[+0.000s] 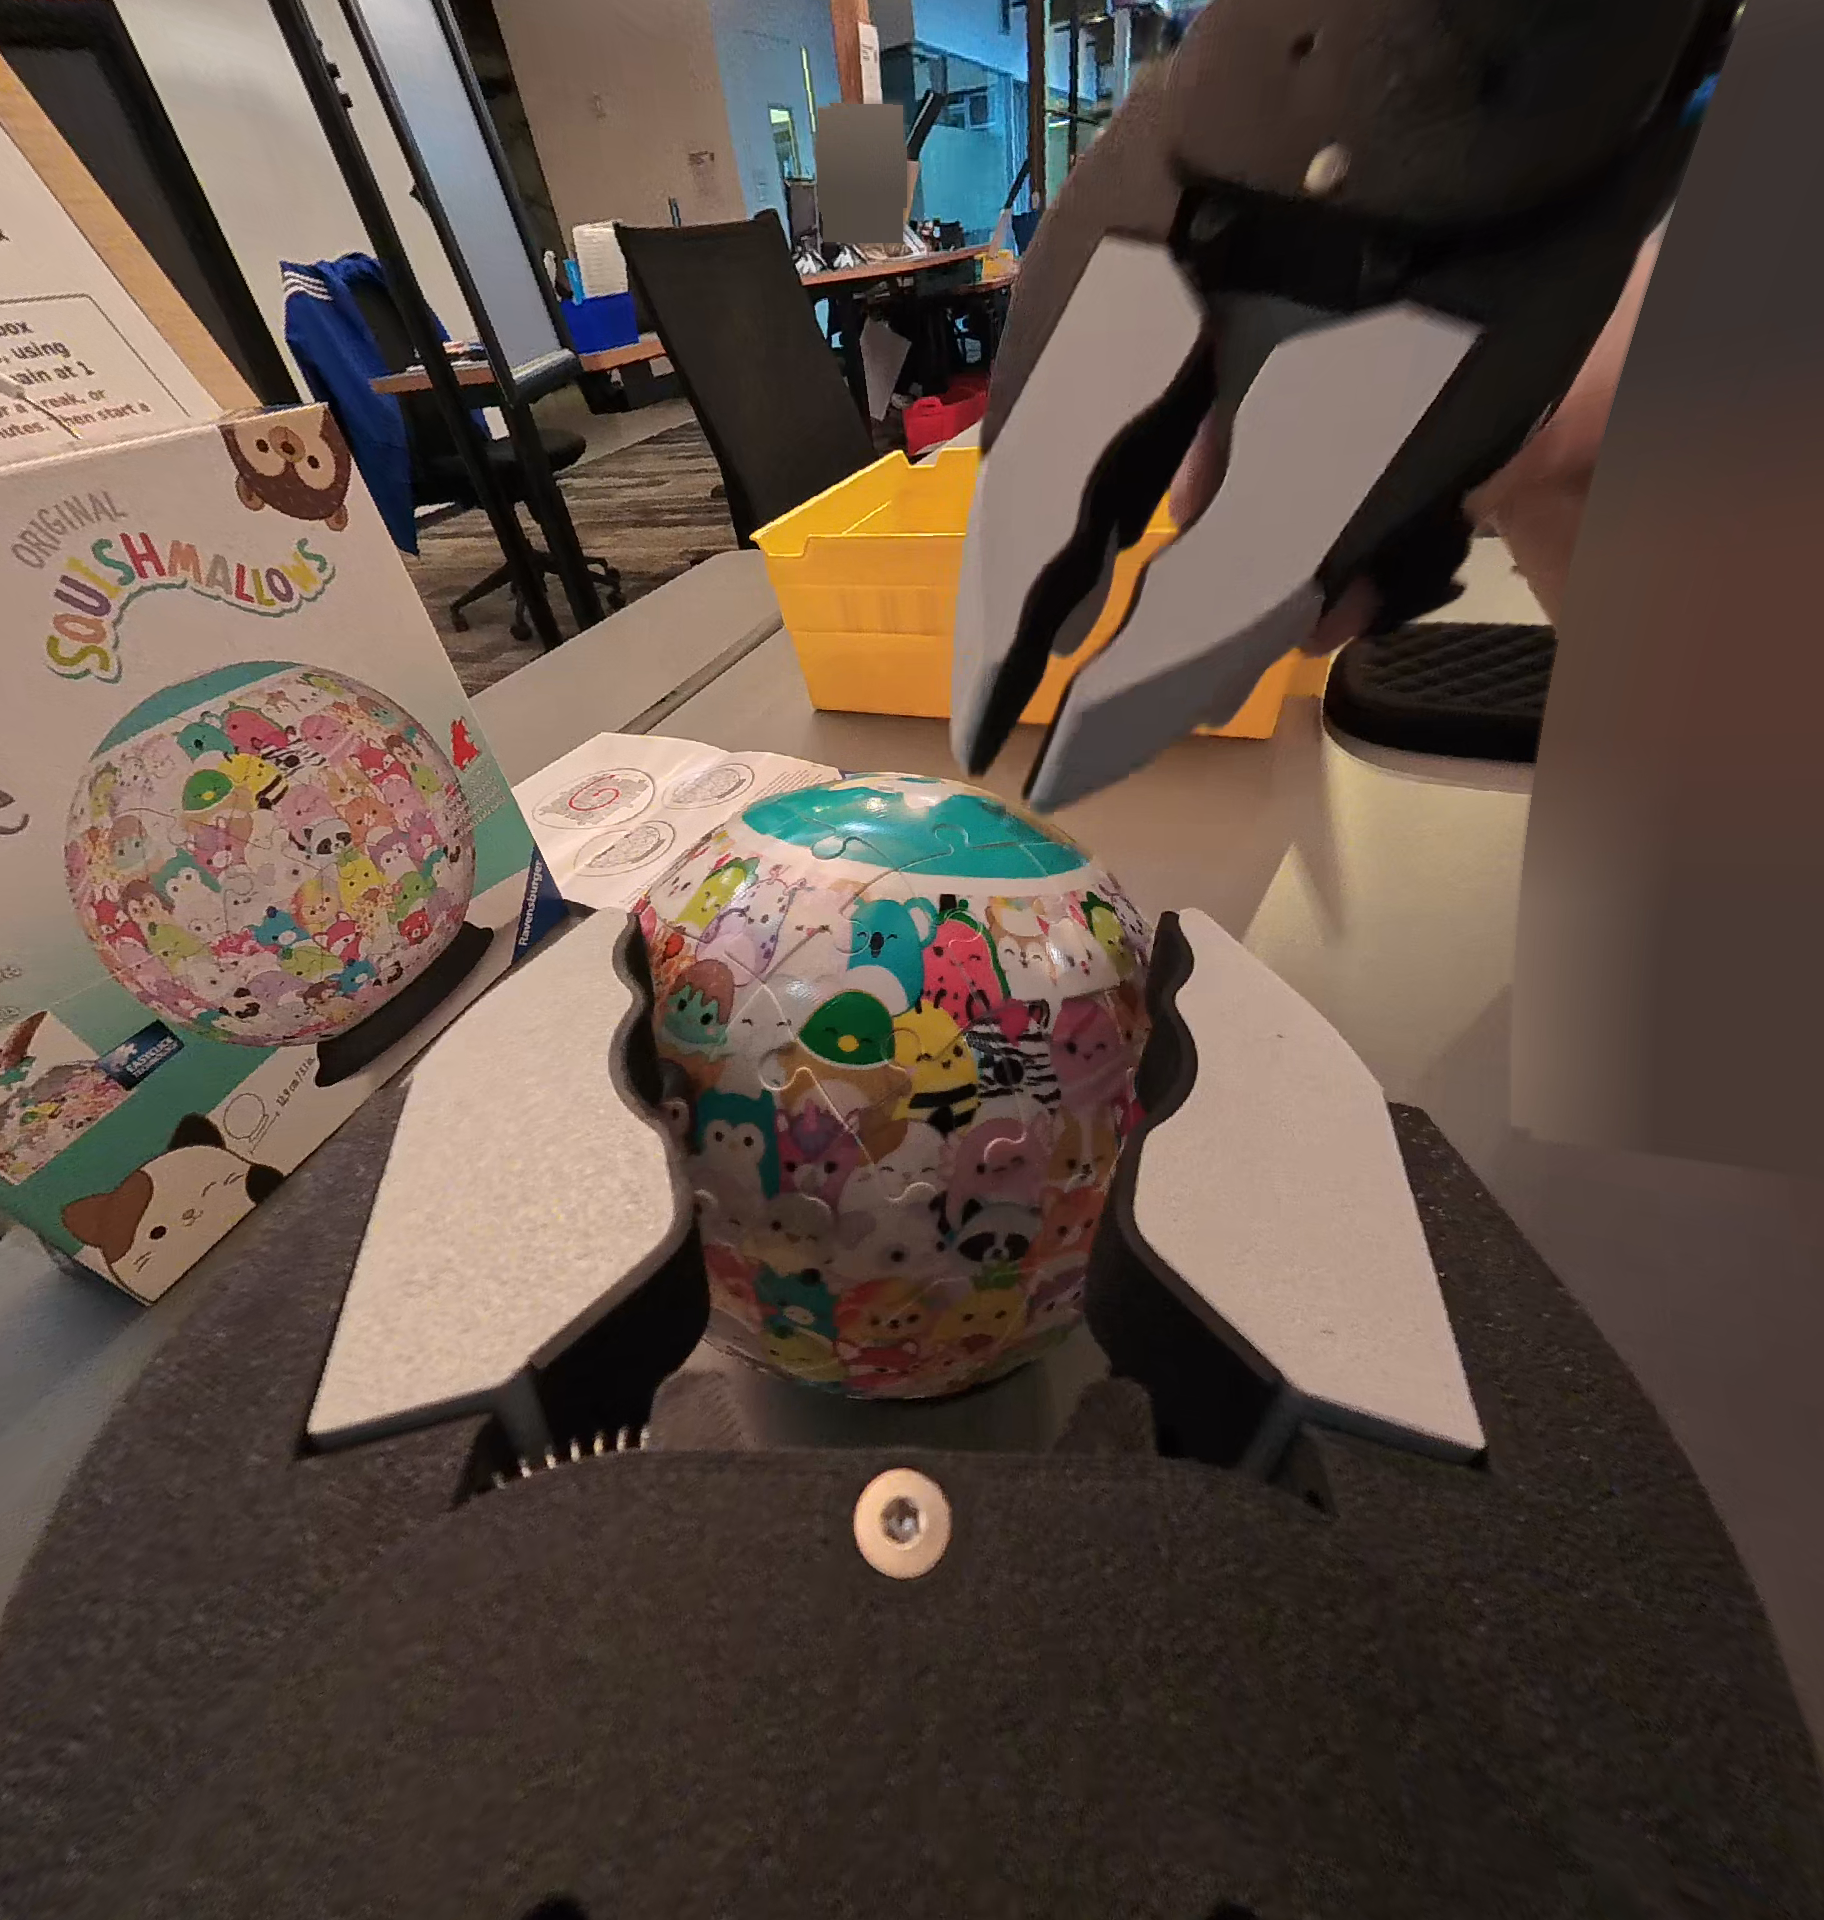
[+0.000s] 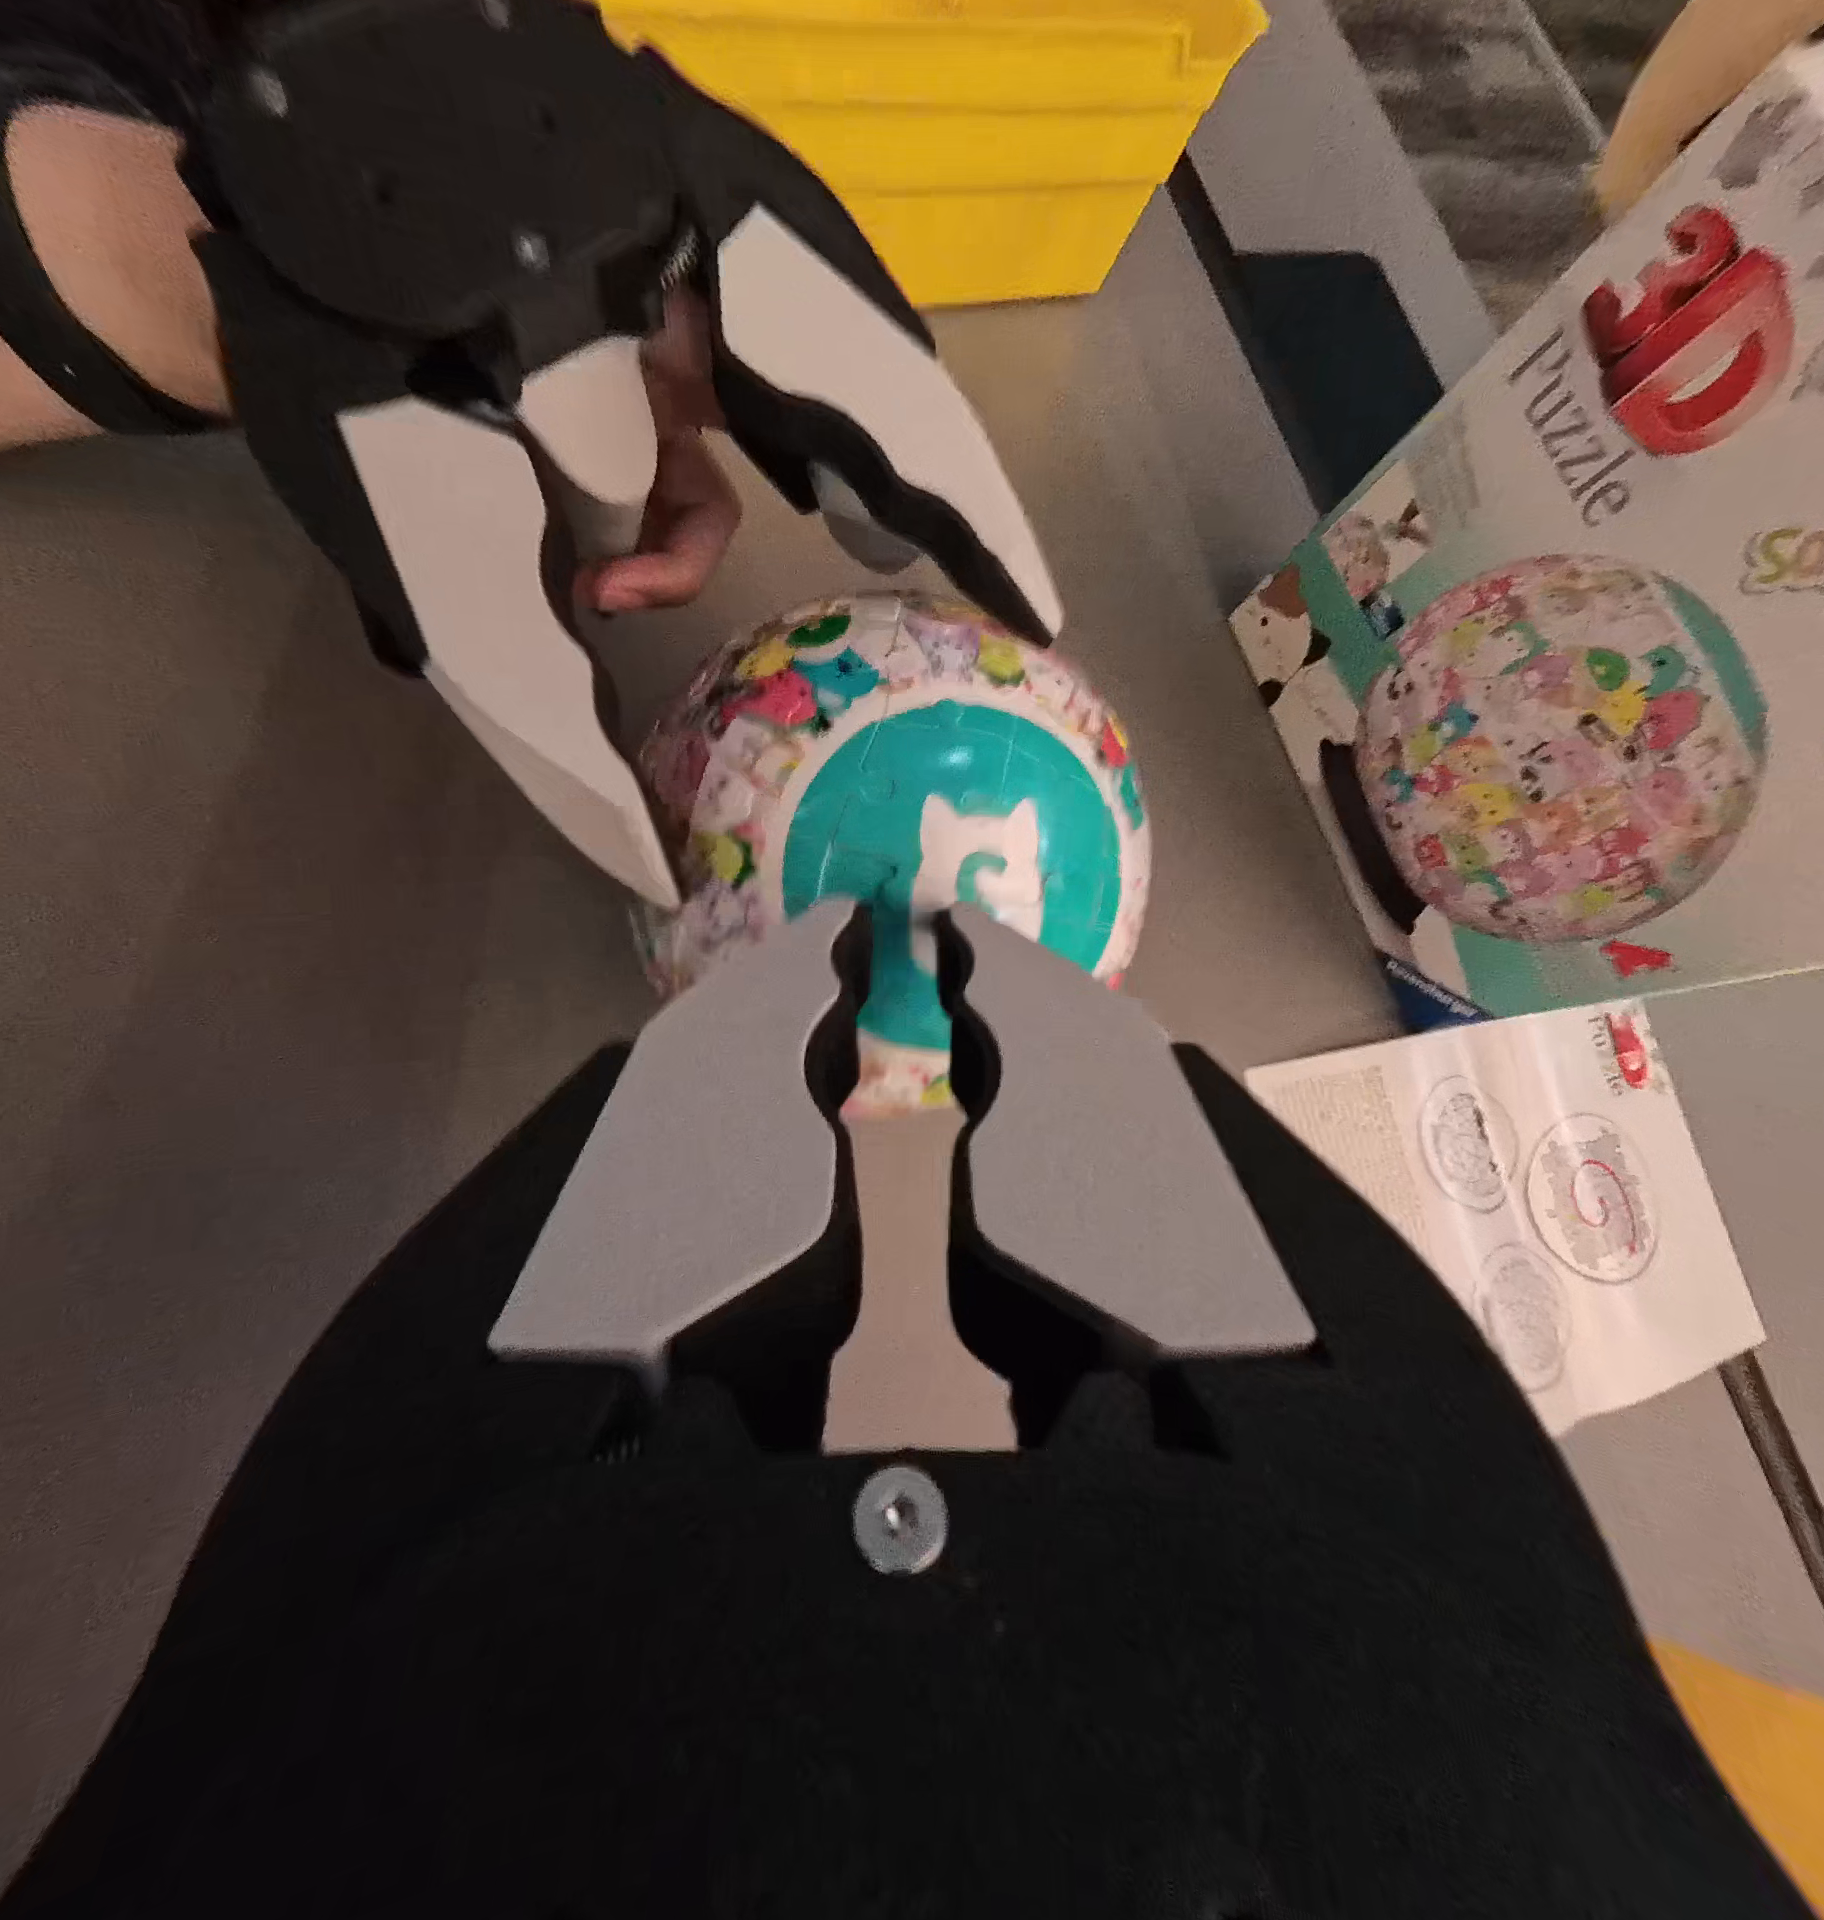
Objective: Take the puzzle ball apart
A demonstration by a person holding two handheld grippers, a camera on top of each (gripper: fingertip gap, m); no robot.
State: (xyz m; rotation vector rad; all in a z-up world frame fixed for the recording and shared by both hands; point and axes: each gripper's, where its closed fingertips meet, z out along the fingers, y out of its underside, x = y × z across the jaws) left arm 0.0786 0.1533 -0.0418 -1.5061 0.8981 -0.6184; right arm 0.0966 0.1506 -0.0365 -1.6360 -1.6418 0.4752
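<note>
The puzzle ball (image 1: 887, 1122), covered in colourful cartoon animals with a teal cap (image 1: 908, 831) on top, sits on the grey table. My left gripper (image 1: 903, 935) is shut on the ball, one finger on each side. In the right wrist view the ball (image 2: 991, 727) lies below, with the left gripper (image 2: 856, 761) clamped around it. My right gripper (image 2: 900, 914) hovers just over the teal cap (image 2: 866, 790), jaws a narrow gap apart and holding nothing. It also shows in the left wrist view (image 1: 1012, 784), pointing down at the cap.
The puzzle's box (image 1: 212, 831) (image 2: 1562, 675) stands beside the ball. A folded instruction sheet (image 1: 659, 810) (image 2: 1510, 1195) lies next to it. A yellow bin (image 1: 866, 613) (image 2: 970, 156) sits behind. A black meshed round object (image 1: 1438, 686) is at the right. My left and right fingertips are right by each other.
</note>
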